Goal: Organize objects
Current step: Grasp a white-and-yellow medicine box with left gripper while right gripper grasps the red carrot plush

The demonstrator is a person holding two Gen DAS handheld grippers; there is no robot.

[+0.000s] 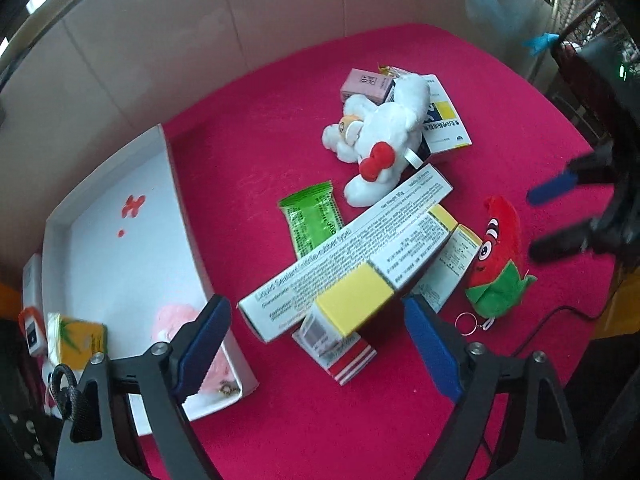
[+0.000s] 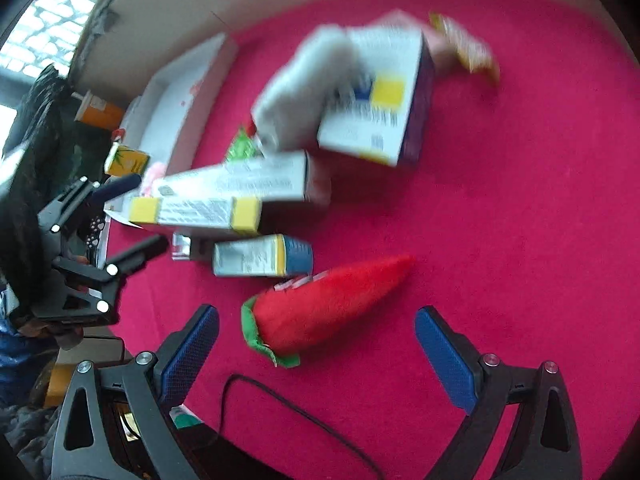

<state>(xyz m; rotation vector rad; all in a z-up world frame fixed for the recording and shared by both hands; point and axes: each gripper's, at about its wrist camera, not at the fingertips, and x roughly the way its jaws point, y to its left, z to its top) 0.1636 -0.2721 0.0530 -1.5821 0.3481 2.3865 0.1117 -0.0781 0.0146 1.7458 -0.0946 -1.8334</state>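
Note:
My left gripper [image 1: 316,344] is open and empty, just in front of a pile of boxes: a long white box [image 1: 344,256], a yellow-ended box [image 1: 384,268] across it and a red-striped box [image 1: 340,352] under them. My right gripper [image 2: 316,344] is open and empty, close behind a red chili plush [image 2: 324,312]; the plush also shows in the left wrist view [image 1: 496,252]. A white plush [image 1: 380,136] lies on a white, blue and yellow box [image 1: 444,120]. A green packet [image 1: 312,220] lies beside the pile. The right wrist view is blurred.
A white tray [image 1: 116,248] stands at the left on the red cloth [image 1: 256,128] and holds a pink item [image 1: 176,320]. A pink box [image 1: 364,84] lies at the back. A key ring [image 1: 466,322] and black cable [image 2: 296,412] lie near the chili plush.

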